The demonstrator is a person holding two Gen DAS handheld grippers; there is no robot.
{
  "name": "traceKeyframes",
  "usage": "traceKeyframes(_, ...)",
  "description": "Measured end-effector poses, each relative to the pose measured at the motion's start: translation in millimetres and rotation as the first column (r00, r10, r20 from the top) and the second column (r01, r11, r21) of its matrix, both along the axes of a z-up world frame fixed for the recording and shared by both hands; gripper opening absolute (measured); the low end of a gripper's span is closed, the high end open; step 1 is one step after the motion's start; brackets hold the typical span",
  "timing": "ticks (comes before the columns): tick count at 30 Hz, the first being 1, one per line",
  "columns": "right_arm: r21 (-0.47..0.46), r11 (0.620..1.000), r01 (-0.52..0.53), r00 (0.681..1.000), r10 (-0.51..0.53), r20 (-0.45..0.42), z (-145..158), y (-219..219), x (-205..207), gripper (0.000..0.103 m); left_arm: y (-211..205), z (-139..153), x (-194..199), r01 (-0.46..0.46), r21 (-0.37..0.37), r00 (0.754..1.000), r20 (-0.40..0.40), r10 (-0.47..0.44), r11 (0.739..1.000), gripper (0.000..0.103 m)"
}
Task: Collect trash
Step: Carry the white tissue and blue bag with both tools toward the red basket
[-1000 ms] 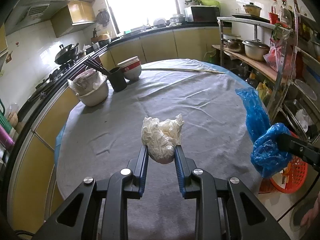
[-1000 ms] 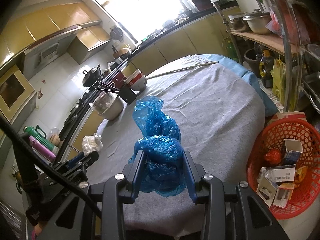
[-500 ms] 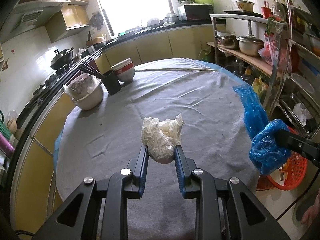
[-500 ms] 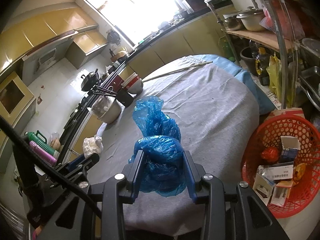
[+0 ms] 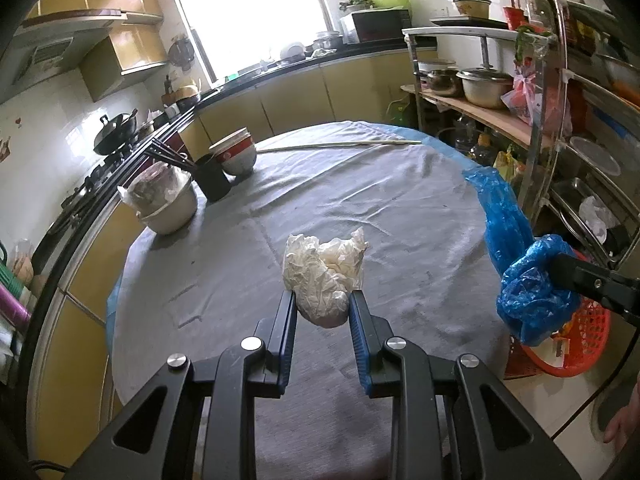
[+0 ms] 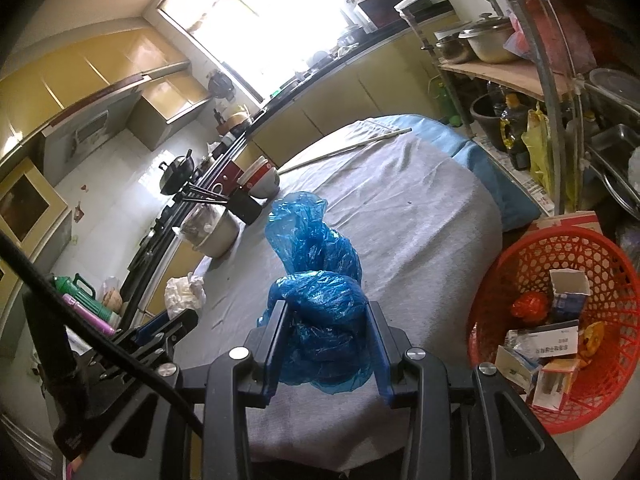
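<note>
Left wrist view: a crumpled white plastic bag (image 5: 323,276) is clamped between the blue pads of the left hand-held gripper (image 5: 322,312), whose jaws are closed tight on its lower part, holding it above the grey cloth on the round worktop (image 5: 400,200). At the right edge of this view a crumpled blue plastic bag (image 5: 532,292) is pinched by the right hand-held gripper. In the right wrist view the same blue plastic bag (image 6: 320,312) sits between the pads of the right hand-held gripper (image 6: 328,344), jaws partly closed and pressing on both its sides, with a loose tail of the bag rising ahead of the fingers. The white plastic bag (image 6: 182,292) and left hand-held gripper (image 6: 176,320) appear at lower left. A red basket (image 6: 520,264) stands on the floor beside the worktop to the right, holding small cartons and other scraps. At the far left of the worktop are a covered pot (image 5: 164,204), a black cup of chopsticks (image 5: 212,180) and stacked bowls (image 5: 236,152); a long thin stick (image 5: 340,145) lies along the far edge.
</note>
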State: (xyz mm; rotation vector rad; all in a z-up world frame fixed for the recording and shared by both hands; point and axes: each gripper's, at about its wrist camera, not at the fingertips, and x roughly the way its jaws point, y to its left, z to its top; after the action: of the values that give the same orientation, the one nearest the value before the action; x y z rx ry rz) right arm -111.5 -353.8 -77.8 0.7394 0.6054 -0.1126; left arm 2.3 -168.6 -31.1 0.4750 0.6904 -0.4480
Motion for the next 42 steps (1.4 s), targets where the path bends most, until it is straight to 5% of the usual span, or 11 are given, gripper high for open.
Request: traceKeyframes(42, 0.025, 0.995, 0.1, 0.995, -0.1, 0.014, 3.2, -27.8, -46.0, 0.04, -49.2, 12.1, -39.6, 0.148, 0.026, 0.988, 0.043, -0.149, 0.989, 0.028)
